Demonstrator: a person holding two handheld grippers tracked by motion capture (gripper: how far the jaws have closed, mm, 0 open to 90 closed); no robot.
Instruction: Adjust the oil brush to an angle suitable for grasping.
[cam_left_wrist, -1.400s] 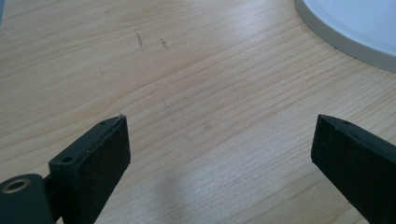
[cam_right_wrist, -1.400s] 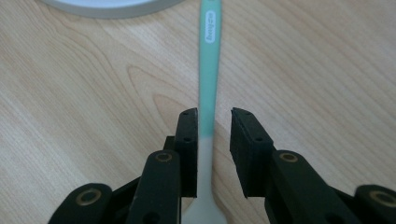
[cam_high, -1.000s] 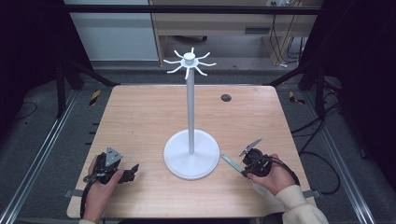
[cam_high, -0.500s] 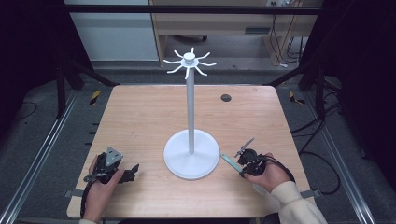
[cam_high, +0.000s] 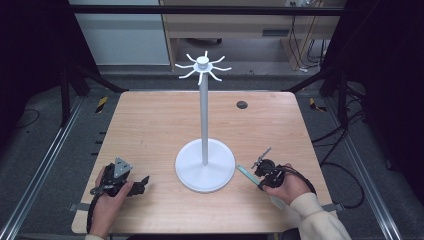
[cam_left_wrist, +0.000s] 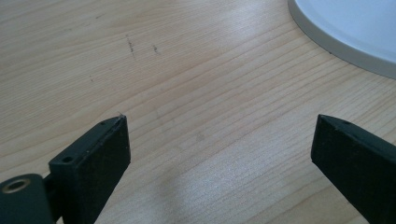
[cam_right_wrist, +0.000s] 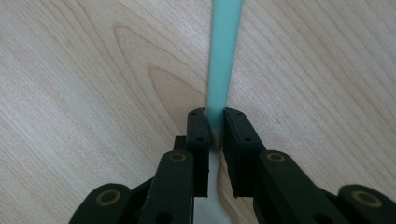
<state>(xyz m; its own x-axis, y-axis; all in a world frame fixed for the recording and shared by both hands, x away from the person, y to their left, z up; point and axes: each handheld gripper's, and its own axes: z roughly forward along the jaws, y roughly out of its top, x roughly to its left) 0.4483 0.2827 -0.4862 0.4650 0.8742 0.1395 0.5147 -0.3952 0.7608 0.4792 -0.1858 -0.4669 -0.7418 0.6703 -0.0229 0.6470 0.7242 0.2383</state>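
A tall white stand (cam_high: 203, 115) with a ring of hooks (cam_high: 202, 67) on top rises from a round base (cam_high: 220, 172) at the table's middle front. My right gripper (cam_high: 259, 182), held in a hand right of the base, is shut on a pale green flat strip (cam_high: 246, 173) that points at the base. In the right gripper view the jaws (cam_right_wrist: 215, 114) pinch the strip (cam_right_wrist: 225, 51) low over the wood. My left gripper (cam_high: 143, 183) rests at the front left, open, with nothing between its jaws (cam_left_wrist: 222, 121). The base's rim (cam_left_wrist: 355, 32) lies ahead of it.
A small dark round grommet (cam_high: 242, 105) sits in the wooden table (cam_high: 150, 125) toward its far right. A black cable (cam_high: 306, 181) loops behind the right hand. Metal frame rails run along both sides of the table.
The right hand has shifted slightly to the left with the green strip held in the jaws. The left gripper has stayed put.
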